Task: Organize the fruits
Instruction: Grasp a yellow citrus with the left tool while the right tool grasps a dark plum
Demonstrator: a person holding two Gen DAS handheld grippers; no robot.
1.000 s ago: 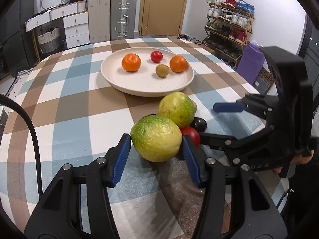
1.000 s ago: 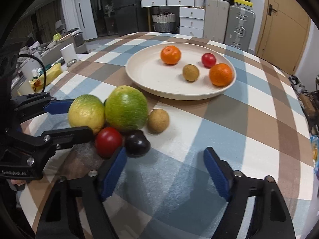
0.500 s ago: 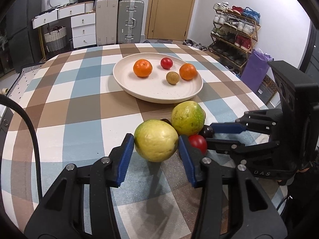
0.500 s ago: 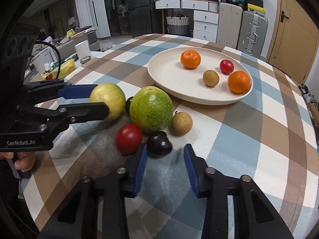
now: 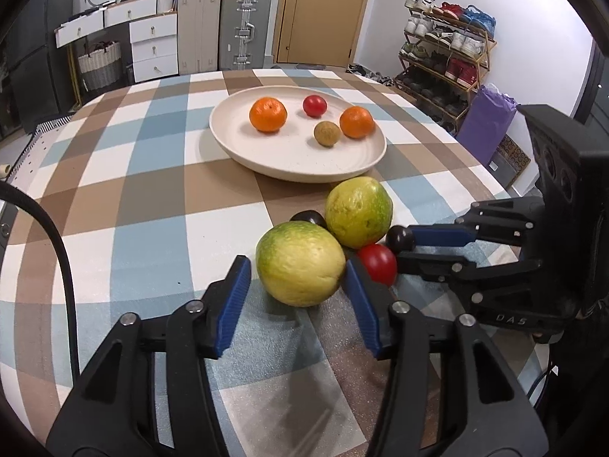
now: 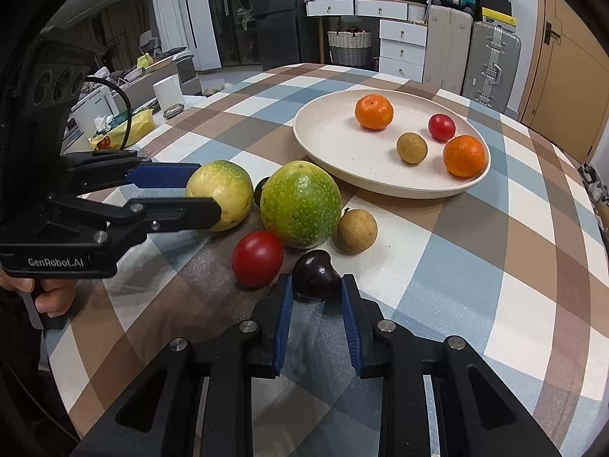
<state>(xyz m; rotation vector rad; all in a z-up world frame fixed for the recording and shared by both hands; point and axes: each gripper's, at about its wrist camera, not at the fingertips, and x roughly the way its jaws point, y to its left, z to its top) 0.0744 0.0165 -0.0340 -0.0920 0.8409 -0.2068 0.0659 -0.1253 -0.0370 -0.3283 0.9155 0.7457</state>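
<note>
Left fingers point(image 5: 239, 297) spread around yellow-green citrus point(image 5: 300, 262), gap left; right fingers point(image 6: 283, 318) tight against dark plum point(image 6: 316, 274).

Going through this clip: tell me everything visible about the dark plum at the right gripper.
The dark plum is small, glossy, purple-black, with a cleft on top. It sits on the checked tablecloth between the blue pads of the right gripper, which look closed against its sides. The red tomato lies just left, the big green fruit behind; contact with either is unclear. Not visibly lifted.
</note>
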